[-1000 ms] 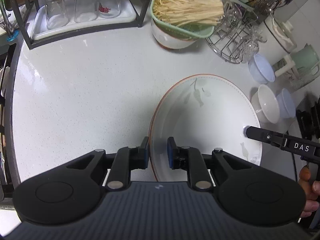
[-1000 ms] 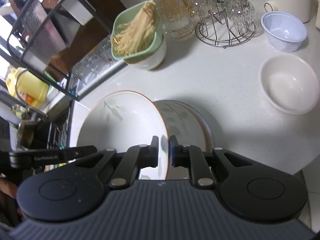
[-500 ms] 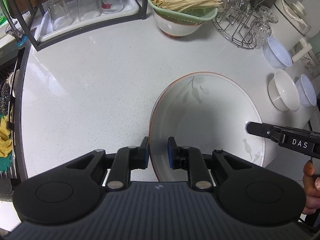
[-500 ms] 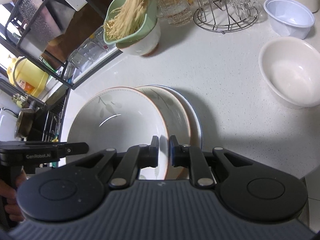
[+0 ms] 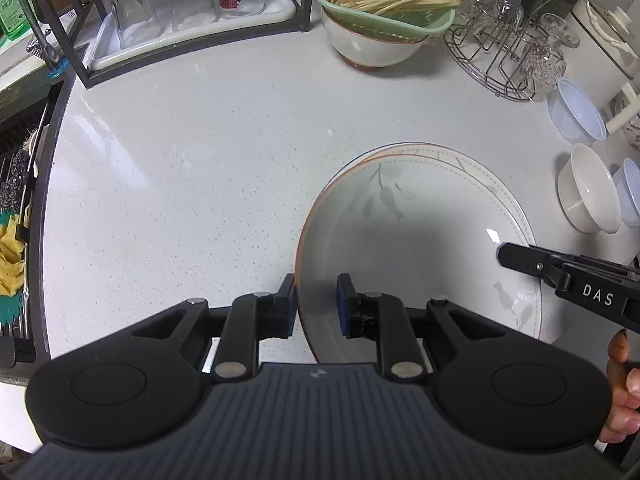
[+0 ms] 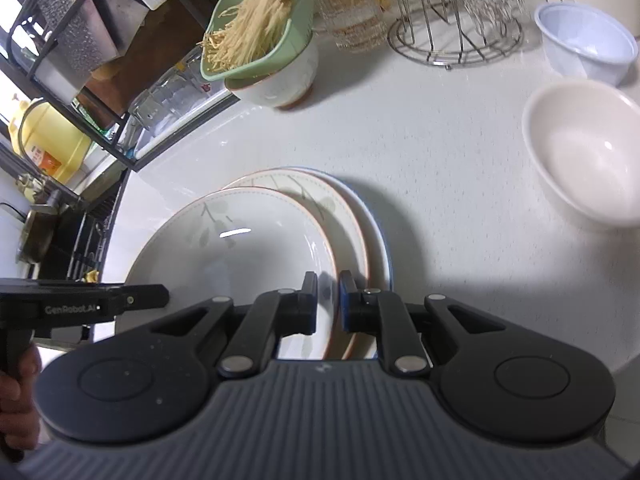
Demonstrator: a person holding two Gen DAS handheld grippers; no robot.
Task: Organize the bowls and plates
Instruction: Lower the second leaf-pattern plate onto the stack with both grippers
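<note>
Left wrist view: left tool [image 5: 316,300] straddling near-left rim of top plate [image 5: 416,248], jaws just opening, right pad clear of rim, grip released. Top plate resting on second plate [image 5: 452,158], stacked on white surface [image 5: 200,168]. Right tool [image 5: 568,276] at plate's right rim, held by a hand [image 5: 620,392]. White bowl [image 5: 588,196] well right of stack.

Right wrist view: right tool [image 6: 328,304] clenched on right rim of top plate [image 6: 240,248]. Beneath it, second plate [image 6: 320,200] and blue-rimmed plate [image 6: 380,232], offset rightward. Left tool [image 6: 132,300] at opposite rim. White bowl [image 6: 584,152] apart, upper right.
</note>
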